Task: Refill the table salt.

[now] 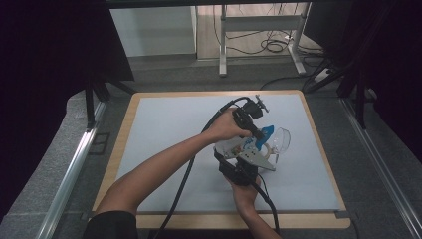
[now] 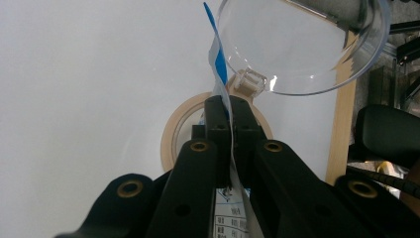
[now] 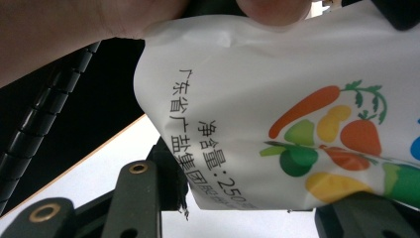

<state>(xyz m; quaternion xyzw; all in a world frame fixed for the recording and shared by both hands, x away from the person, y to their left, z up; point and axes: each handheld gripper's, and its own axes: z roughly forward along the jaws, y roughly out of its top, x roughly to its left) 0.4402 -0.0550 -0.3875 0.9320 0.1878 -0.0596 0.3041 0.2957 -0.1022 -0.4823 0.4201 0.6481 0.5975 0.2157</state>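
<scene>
The white pouch (image 3: pixel 277 114) in the right gripper view is carrying a slanted line of black Chinese print reading 净含量:250, with the rest running out of sight behind the black jaw below it — and beside that a longer line, 广东省广盐集团, is running toward the same edge. To the right of these lines a printed sign of coloured vegetables is showing, a carrot and a tomato among them. In the left gripper view, small dark print is showing low on the same pouch between the jaws — too small to read.
</scene>
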